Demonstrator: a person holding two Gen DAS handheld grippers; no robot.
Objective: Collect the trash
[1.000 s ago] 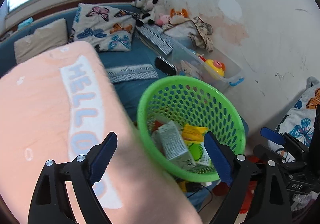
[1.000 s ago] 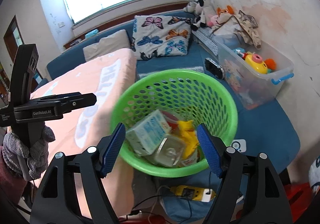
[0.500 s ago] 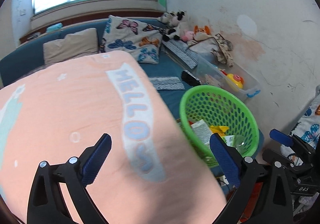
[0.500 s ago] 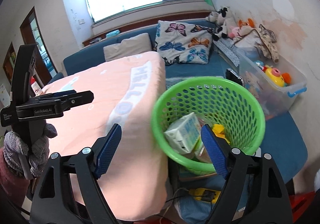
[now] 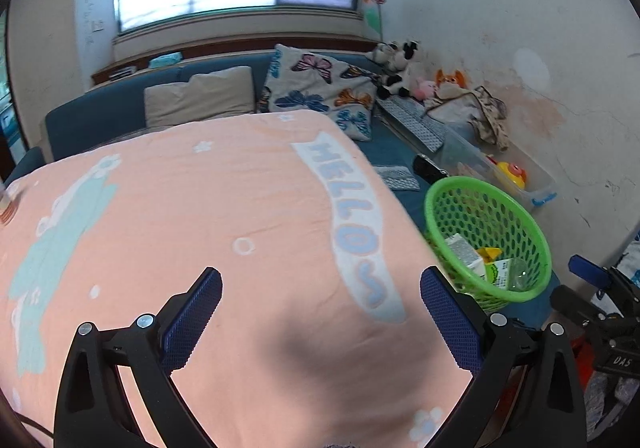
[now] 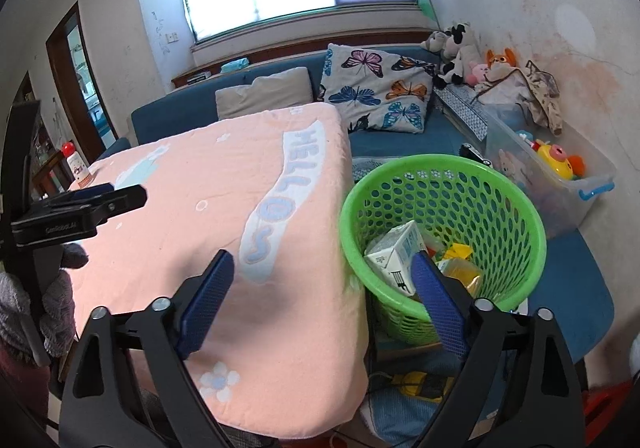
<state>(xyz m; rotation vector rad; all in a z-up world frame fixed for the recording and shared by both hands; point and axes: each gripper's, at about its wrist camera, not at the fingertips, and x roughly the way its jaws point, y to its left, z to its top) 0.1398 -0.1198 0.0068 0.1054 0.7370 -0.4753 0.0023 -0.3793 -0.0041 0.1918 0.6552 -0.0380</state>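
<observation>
A green perforated basket (image 6: 440,161) stands just right of the table. It holds a white carton (image 6: 394,252), a yellow wrapper (image 6: 460,250) and other scraps. My right gripper (image 6: 322,260) hovers over the table's right edge beside the basket; its jaws are opening and nothing is between them. In the left wrist view, my left gripper (image 5: 320,280) is open and empty above the pink cloth, with the basket (image 5: 434,203) and its carton (image 5: 464,252) off to the right. A gloved hand (image 6: 52,288) holds the left gripper at the left edge of the right wrist view.
A pink "HELLO" cloth (image 5: 240,207) covers the table. Behind it is a blue sofa (image 6: 180,111) with a butterfly cushion (image 6: 380,91). A clear bin of toys (image 6: 560,175) and plush toys line the right wall. A red-capped bottle (image 6: 76,167) stands far left. Cables and a yellow item (image 6: 416,384) lie under the basket.
Both grippers have drawn back and left from the basket, which now sits smaller and further right in each view. The right jaws have spread wider, and the left ones slightly.
</observation>
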